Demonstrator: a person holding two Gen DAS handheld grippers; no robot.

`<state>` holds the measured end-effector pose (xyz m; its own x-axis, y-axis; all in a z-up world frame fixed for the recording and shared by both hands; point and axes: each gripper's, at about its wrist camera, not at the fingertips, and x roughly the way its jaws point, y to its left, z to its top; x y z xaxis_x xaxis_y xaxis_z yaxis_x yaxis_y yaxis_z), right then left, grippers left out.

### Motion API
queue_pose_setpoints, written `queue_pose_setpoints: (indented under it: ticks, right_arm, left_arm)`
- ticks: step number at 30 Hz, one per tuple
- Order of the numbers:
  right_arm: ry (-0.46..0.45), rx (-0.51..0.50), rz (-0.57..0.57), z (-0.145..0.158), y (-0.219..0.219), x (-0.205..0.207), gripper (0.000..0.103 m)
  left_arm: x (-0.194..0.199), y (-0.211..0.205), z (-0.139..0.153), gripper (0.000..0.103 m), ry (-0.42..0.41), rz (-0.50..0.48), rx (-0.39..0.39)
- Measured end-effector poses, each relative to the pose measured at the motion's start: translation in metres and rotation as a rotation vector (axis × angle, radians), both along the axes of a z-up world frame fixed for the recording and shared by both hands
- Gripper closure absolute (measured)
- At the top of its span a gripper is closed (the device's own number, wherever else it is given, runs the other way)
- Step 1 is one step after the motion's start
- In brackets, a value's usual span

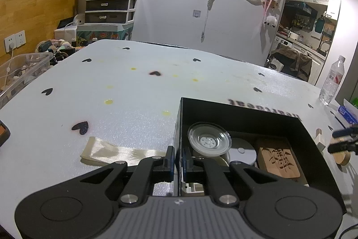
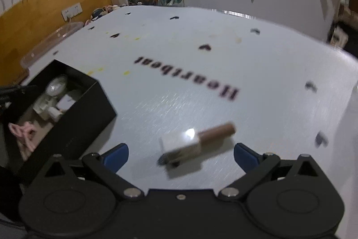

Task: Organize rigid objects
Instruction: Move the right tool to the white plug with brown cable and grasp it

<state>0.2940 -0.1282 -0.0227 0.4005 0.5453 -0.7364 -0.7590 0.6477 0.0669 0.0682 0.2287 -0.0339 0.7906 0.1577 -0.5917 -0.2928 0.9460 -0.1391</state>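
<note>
A black box point(image 1: 246, 113) sits on the white table and holds a clear round lid point(image 1: 209, 142), a white disc point(image 1: 242, 151) and a carved wooden block point(image 1: 279, 159). My left gripper point(image 1: 178, 159) is shut on the box's left wall. My right gripper point(image 2: 180, 155) is open just above the table, with a small white block with a brown wooden peg point(image 2: 194, 141) lying between its fingers. The box also shows in the right wrist view point(image 2: 87, 113) at the left. The right gripper's fingers point(image 1: 342, 140) show at the right edge of the left wrist view.
A cream ribbon point(image 1: 116, 152) lies left of the box. A water bottle point(image 1: 332, 82) and a blue packet point(image 1: 348, 113) stand at the table's right edge. A round wooden piece point(image 1: 341, 156) lies right of the box. A clear plastic bin point(image 1: 20, 73) sits off the left edge.
</note>
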Motion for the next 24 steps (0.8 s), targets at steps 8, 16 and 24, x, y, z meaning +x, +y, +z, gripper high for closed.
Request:
queue_pose_setpoints:
  ticks: [8, 16, 24]
  right_arm:
    - [-0.043, -0.092, 0.161, -0.019, 0.010, 0.028, 0.001]
    - [-0.007, -0.103, 0.201, -0.019, 0.015, 0.030, 0.017]
    - [-0.077, 0.023, 0.088, -0.009, 0.023, -0.018, 0.017]
  left_arm:
    - [0.001, -0.001, 0.000, 0.096, 0.006, -0.001, 0.005]
    - [0.001, -0.001, 0.000, 0.096, 0.010, 0.002, 0.006]
    - [0.001, -0.001, 0.000, 0.096, 0.010, 0.001, 0.006]
